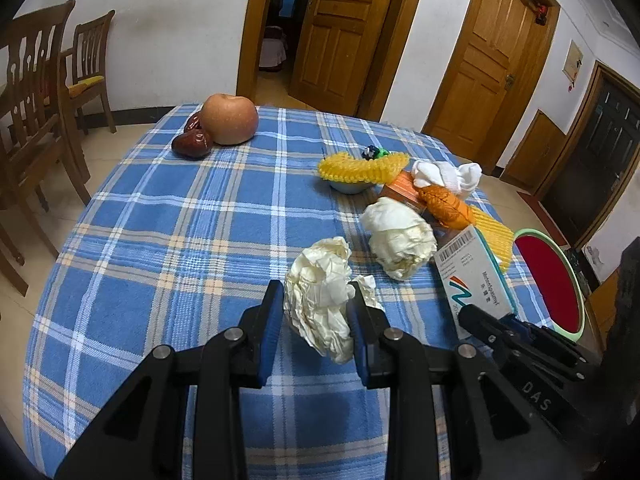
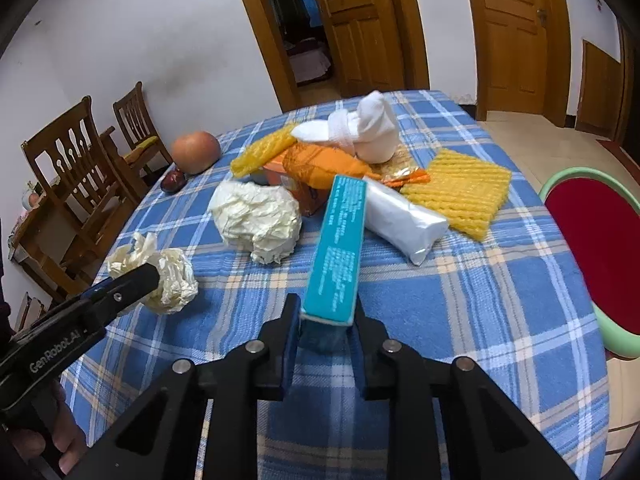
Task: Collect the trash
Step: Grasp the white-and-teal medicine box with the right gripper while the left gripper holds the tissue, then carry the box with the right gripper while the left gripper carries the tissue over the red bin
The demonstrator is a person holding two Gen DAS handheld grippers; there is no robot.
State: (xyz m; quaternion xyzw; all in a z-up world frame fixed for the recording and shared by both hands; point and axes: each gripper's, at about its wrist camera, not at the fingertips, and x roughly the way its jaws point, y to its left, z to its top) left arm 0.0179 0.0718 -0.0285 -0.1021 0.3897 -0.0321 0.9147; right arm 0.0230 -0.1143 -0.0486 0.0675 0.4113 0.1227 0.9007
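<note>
Trash near bench's front edge: crumpled paper (image 1: pixel 320 300) pinched in left fingers (image 1: pixel 316 334), teal box (image 2: pixel 338 250) seemingly clamped in right fingers (image 2: pixel 326 334); lift both straight, grips firm, toward basin (image 2: pixel 592 256).

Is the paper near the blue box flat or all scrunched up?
Scrunched up. The loose paper on the tablecloth is a wrinkled ball full of creases, not a flat sheet.
</note>
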